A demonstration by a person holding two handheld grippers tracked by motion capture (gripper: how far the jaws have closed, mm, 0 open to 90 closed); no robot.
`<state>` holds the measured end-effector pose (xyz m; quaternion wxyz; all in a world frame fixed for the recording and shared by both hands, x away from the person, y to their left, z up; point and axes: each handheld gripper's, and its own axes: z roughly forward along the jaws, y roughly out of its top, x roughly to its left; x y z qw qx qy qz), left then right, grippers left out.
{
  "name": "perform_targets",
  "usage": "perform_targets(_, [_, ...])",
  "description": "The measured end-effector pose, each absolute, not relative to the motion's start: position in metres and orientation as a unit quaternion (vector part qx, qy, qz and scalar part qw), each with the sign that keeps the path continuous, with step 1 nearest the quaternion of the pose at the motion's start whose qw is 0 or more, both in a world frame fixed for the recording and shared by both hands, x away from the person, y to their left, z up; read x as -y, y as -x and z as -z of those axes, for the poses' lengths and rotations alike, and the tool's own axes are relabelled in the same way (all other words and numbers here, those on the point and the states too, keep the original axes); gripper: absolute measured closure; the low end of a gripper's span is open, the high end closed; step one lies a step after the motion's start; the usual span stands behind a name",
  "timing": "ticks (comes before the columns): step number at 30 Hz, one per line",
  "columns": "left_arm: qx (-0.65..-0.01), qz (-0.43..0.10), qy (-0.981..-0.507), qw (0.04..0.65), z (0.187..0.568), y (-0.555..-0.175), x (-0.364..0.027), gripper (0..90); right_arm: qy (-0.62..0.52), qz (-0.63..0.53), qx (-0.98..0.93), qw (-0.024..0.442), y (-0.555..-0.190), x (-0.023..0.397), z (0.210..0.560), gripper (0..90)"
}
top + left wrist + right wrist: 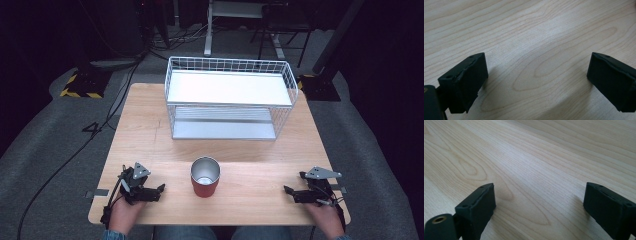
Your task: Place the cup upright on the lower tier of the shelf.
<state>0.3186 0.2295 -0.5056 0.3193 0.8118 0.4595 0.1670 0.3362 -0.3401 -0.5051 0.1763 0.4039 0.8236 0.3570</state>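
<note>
Bare wood table (pixel 150 125) — cup (pixel 205 176) upright between my grippers, left (pixel 159 188) slightly nearer than right (pixel 287 190); both jaws spread, empty.

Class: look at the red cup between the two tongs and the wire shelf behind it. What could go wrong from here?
1. The red cup stands upright, open and tall; a sideways nudge from the left tongs or right tongs might tip it.
2. Lifted toward the wire shelf, it could catch the rim.

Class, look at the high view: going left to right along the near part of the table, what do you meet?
Left gripper → red cup → right gripper.
</note>
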Motion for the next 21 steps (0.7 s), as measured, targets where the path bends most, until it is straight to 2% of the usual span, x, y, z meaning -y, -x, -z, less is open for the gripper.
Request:
perform_targets(14, [-0.475, -0.155, -0.801, 0.329, 0.504, -0.32, -0.231, 0.9, -0.404, -0.357, -0.824, 0.177, -0.336, 0.34, 0.505, 11.0])
perform_targets(21, [-0.475, -0.158, -0.785, 0.365, 0.493, -0.317, -0.231, 0.9, -0.404, -0.357, -0.823, 0.177, -0.336, 0.34, 0.505, 11.0])
